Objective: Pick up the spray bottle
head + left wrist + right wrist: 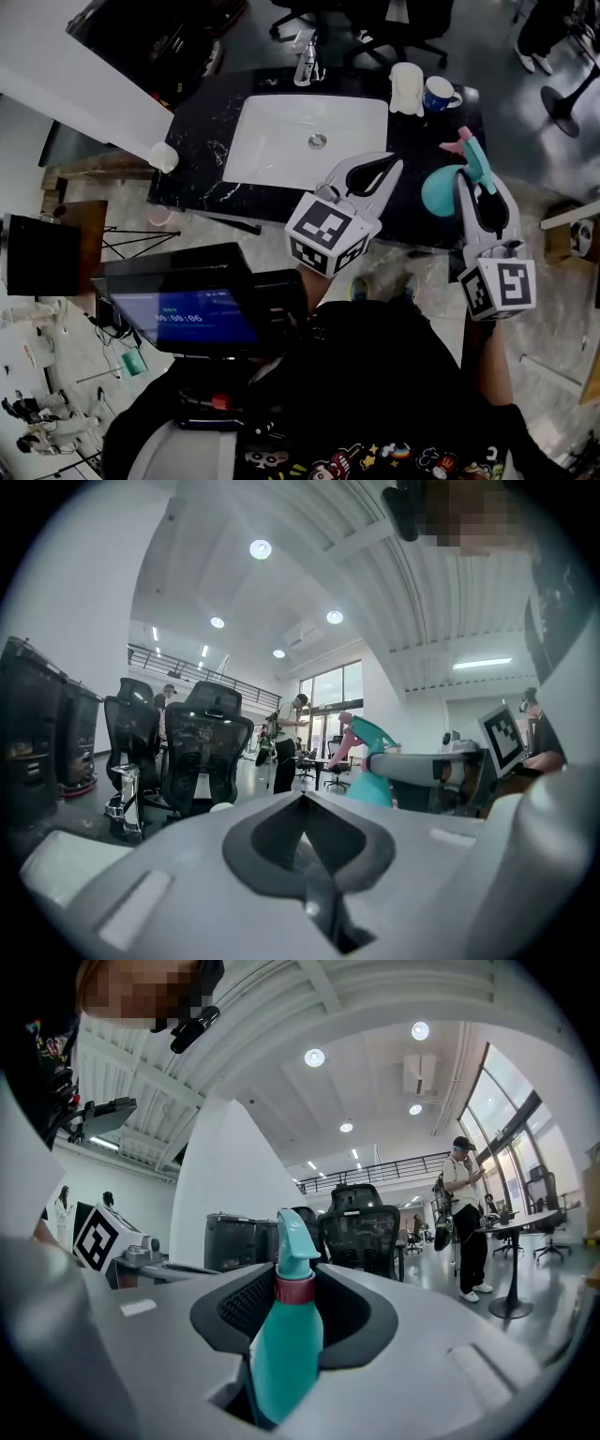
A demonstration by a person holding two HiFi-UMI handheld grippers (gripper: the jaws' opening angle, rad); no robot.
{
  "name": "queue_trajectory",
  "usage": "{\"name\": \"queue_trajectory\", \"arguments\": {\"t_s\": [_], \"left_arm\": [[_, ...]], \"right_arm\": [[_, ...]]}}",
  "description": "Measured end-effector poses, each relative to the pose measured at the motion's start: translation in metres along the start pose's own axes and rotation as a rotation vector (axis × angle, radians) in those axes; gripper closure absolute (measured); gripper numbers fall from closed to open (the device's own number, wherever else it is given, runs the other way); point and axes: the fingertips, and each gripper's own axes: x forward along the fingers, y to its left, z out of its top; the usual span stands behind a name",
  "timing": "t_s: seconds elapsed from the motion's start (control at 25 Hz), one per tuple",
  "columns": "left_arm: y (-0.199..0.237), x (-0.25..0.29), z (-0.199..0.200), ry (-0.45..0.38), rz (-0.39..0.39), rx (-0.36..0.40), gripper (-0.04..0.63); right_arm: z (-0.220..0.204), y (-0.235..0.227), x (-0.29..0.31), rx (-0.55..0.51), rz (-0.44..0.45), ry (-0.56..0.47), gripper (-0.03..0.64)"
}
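Observation:
The teal spray bottle [448,187] with a pink trigger and collar hangs lifted off the black counter [202,155], right of the sink. My right gripper [473,169] is shut on its neck. In the right gripper view the spray bottle [286,1340] stands upright between the jaws, its nozzle pointing up. From the left gripper view I see the spray bottle [367,761] at the right, held by the other tool. My left gripper [386,167] hovers over the counter's front edge, jaws closed together with nothing between them.
A white sink basin [272,141] with a faucet [305,62] is set in the counter. A blue mug [437,94] and a white cloth-like item [406,87] stand at the back right, a white cup [163,157] at the left end. Office chairs [202,752] stand beyond.

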Motion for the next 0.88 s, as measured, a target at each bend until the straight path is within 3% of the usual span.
{"name": "queue_trajectory", "arguments": {"t_s": [0.88], "left_arm": [[-0.007,-0.013,0.027,-0.054,0.020,0.020,0.595]], "right_arm": [[0.001,-0.001,-0.004,0.003,-0.001,-0.003,0.457]]}}
